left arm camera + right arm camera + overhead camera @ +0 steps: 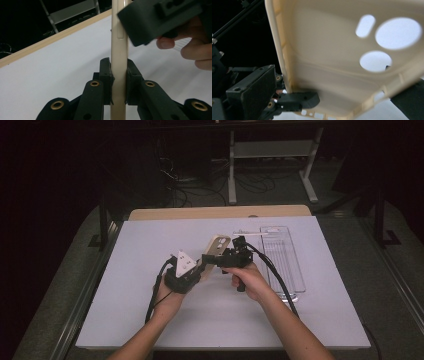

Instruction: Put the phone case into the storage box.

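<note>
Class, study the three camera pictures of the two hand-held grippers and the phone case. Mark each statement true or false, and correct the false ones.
1. The left gripper clamps the beige phone case by its edge. True.
2. The case lies flat on the white table. False: it is held up above it.
3. The case has round cut-outs. True.
4. The clear tray is at the table's left side. False: it is on the right.

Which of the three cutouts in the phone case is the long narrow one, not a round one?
In the right gripper view, it is the slot-shaped cutout in the cream phone case, left of the largest round hole and above the smaller round hole.
</note>
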A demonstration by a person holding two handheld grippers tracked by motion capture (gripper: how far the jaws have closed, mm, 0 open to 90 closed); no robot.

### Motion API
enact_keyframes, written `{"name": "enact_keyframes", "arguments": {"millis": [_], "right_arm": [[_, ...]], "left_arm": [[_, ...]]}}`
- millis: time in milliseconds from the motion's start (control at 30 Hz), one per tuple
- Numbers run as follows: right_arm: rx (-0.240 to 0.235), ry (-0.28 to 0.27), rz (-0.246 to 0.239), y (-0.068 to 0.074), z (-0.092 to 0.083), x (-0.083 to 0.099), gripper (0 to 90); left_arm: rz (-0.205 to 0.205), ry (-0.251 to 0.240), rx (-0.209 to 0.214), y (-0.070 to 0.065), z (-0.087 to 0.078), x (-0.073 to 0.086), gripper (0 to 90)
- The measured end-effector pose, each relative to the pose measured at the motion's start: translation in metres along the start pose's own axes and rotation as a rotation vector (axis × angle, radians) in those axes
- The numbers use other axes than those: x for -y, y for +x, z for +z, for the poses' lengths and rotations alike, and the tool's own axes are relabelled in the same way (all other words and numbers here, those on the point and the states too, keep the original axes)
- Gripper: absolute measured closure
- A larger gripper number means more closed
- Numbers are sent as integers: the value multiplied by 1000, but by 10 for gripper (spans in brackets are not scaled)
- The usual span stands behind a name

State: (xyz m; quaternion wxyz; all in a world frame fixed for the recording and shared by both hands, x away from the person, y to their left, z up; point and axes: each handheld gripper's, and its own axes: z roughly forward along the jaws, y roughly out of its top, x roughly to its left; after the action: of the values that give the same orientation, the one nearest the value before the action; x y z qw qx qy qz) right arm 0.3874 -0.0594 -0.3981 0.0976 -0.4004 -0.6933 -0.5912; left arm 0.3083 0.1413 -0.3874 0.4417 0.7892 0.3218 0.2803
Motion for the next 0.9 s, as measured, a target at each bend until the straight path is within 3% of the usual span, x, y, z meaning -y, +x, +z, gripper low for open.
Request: {"name": "enact_keyframes", "arguments": {"millis": [433,900], "right_arm": [[6,0,23,0,3,2,0],[19,-33,16,0,1,2,79]], "left_arm": [[-2,-9,6,-4,1,0,790],[-2,-8,6,-4,1,0,789]]}}
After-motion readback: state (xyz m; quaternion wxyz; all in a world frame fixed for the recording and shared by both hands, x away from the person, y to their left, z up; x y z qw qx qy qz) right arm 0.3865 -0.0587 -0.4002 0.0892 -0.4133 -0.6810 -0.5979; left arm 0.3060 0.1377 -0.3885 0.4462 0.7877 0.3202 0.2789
